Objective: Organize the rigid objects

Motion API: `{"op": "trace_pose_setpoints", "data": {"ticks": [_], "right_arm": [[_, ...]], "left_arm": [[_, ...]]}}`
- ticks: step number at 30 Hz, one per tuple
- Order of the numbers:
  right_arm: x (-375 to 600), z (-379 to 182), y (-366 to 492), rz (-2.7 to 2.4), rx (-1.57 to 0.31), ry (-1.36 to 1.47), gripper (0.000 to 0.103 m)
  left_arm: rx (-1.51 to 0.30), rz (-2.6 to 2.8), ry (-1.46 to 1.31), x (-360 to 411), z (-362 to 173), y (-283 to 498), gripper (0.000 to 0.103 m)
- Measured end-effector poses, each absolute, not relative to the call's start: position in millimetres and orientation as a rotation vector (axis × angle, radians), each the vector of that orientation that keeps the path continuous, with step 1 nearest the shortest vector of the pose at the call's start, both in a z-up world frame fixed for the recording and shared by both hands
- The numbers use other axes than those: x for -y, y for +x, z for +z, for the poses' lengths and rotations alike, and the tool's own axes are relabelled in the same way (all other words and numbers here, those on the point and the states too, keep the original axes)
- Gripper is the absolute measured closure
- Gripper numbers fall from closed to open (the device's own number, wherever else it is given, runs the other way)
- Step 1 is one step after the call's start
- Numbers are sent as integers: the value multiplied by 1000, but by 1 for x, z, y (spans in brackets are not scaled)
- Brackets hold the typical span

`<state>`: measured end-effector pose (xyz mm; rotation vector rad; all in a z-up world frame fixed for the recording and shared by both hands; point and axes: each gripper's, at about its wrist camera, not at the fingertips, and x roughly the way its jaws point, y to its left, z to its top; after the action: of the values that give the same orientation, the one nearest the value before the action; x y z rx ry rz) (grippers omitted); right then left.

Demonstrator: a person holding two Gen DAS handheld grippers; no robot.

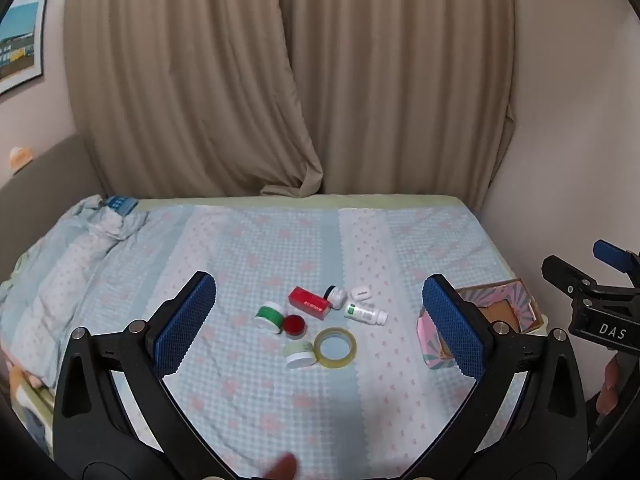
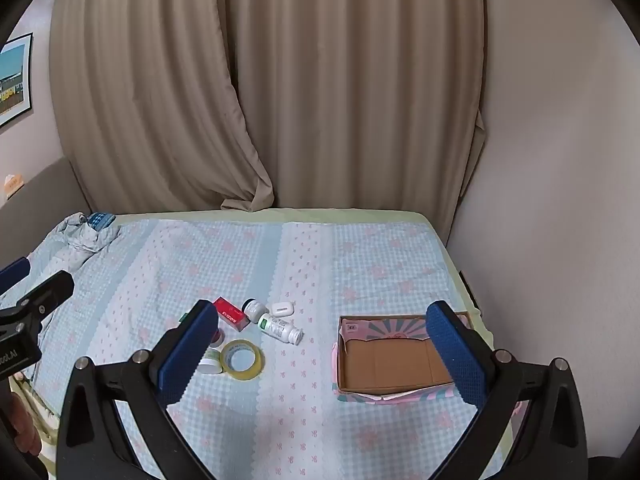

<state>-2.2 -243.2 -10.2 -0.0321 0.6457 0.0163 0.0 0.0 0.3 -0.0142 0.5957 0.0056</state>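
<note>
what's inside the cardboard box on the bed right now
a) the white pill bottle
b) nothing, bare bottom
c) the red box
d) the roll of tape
b: the right wrist view shows the cardboard box with only its brown bottom, while the roll of tape, white pill bottle and red box lie on the bedspread to its left.

Home bedroom, quilted bed [image 1: 248,240], beige curtains [image 1: 280,80]
</note>
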Motion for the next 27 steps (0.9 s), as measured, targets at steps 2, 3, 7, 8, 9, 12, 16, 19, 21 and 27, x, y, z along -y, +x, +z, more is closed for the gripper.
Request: {"op": "trace_pose_setpoints", "data": {"ticks": [2,3,7,8,9,12,16,19,21,27], "right_arm": [[243,-9,-2,16,-644,-33,0],[243,-9,-2,15,-643,-33,0],[242,-7,-1,22,-642,-29,0],[242,-7,-1,24,-643,-28,0],[243,-6,0,26,-644,-28,0],[251,-4,8,31,-647,-27,0],[248,-3,6,26,-637,-30,0],[247,-4,4,23,-632,-31,0],[247,-4,3,23,-630,-30,0],[247,-4,3,22,-630,-28,0]], "left_arm": [[-592,14,-11,0,1,0,0],[-592,18,-11,-1,1,1,0],[-584,16,13,10,3,-2,0],[-595,15,10,10,1,2,0],[-597,17,9,12,1,3,0],[-591,5,-6,3,-1,0,0],[-593,2,-9,2,1,-1,0],[-596,3,-15,1,2,0,0],[-597,4,-18,0,2,-1,0],[-604,9,-19,0,2,1,0]]}}
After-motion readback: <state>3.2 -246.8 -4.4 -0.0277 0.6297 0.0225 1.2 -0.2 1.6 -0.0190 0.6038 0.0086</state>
